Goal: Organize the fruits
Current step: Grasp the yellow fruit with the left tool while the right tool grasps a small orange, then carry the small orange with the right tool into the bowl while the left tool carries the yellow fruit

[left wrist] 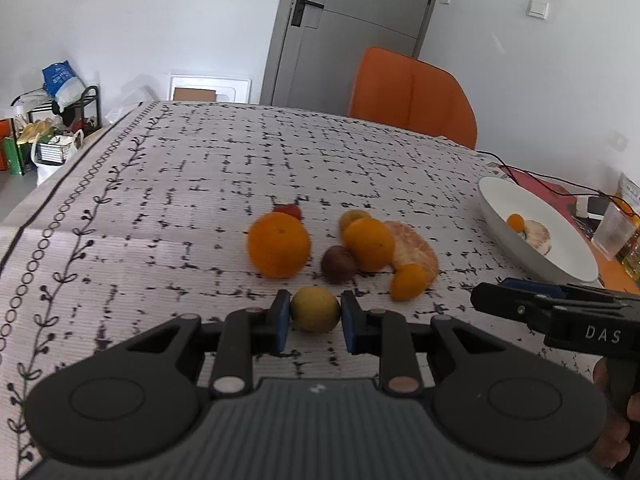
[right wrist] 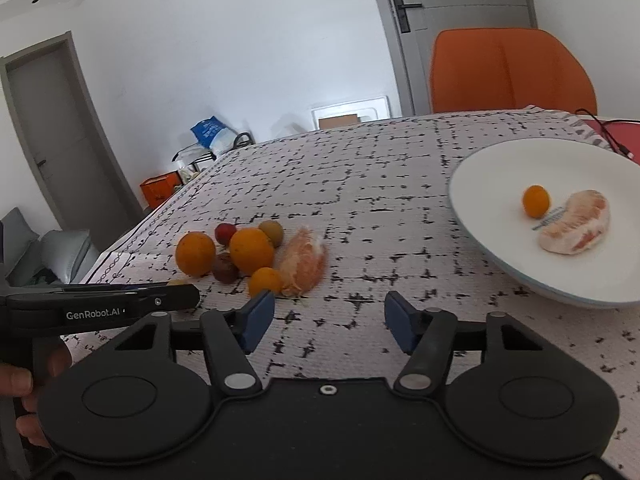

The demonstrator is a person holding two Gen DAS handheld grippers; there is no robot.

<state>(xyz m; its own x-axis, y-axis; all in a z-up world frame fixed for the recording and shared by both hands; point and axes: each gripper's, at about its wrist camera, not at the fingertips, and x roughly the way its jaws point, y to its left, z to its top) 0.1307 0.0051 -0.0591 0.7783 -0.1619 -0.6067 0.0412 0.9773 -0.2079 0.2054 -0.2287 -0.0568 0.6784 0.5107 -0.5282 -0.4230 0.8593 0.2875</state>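
Observation:
My left gripper [left wrist: 315, 305] is shut on a small yellow-green round fruit [left wrist: 315, 314] that rests on the patterned tablecloth. Just beyond it lies a pile: a big orange [left wrist: 279, 245], a second orange [left wrist: 369, 243], a brown fruit [left wrist: 338, 264], a small orange fruit [left wrist: 408, 282], a peeled citrus piece [left wrist: 418, 246] and a red fruit [left wrist: 288, 211]. To the right, a white plate [right wrist: 472, 216] holds a small orange fruit [right wrist: 536, 200] and a peeled citrus piece [right wrist: 576, 228]. My right gripper [right wrist: 330, 312] stands open over bare cloth between pile and plate, with nothing between its fingers.
An orange chair [left wrist: 412, 92] stands at the table's far side. Cables [left wrist: 560, 184], a clear cup [left wrist: 614, 232] and other items sit past the plate at the right. The table edge [left wrist: 60, 176] runs along the left, with a cluttered rack [left wrist: 52, 128] on the floor beyond.

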